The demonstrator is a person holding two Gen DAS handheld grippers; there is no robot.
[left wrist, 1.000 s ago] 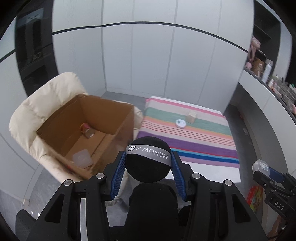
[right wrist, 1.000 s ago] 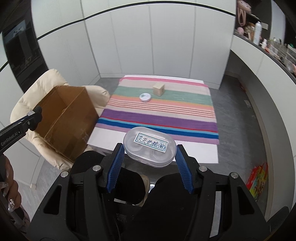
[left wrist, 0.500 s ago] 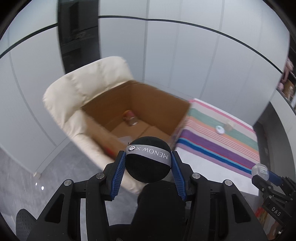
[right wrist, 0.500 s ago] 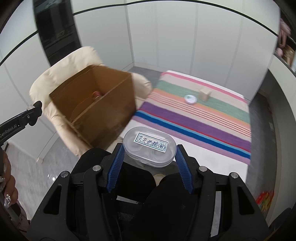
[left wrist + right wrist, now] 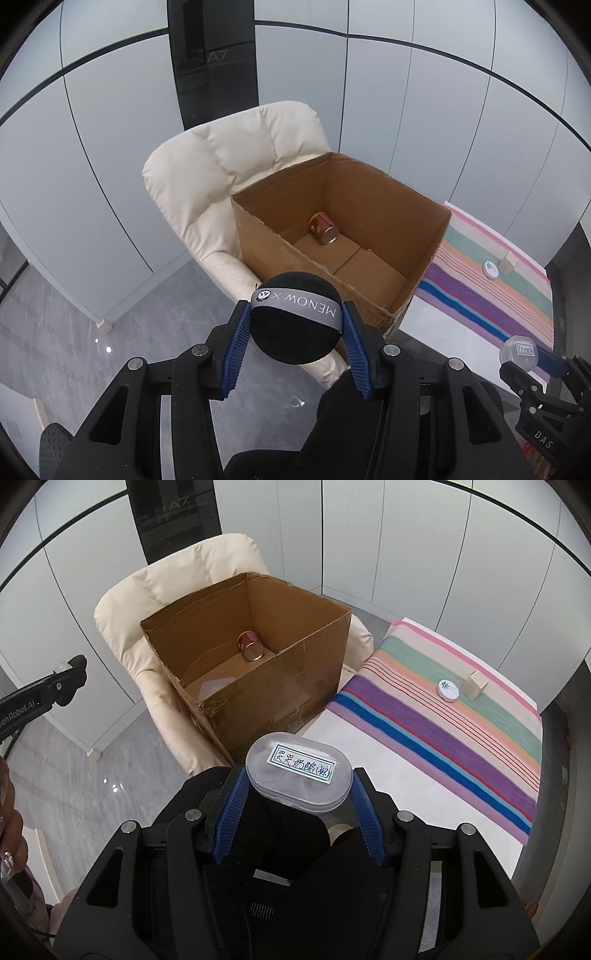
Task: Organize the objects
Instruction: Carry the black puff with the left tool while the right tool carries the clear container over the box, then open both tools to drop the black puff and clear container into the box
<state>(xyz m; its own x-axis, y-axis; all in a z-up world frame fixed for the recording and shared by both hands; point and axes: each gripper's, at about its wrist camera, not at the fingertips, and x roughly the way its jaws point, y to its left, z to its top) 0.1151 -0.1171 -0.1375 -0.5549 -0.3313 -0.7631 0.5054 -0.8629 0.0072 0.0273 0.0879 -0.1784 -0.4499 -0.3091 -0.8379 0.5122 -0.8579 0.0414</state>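
Here both tongs tilt steeply down near the box (image 5: pixel 343 236) on the chair (image 5: pixel 221 177): left tongs (image 5: pixel 295 328) clenched on a black puff (image 5: pixel 295 332), right tongs (image 5: pixel 299 786) on a clear case (image 5: pixel 299 775). Only the right view shows a hand (image 5: pixel 11 834).
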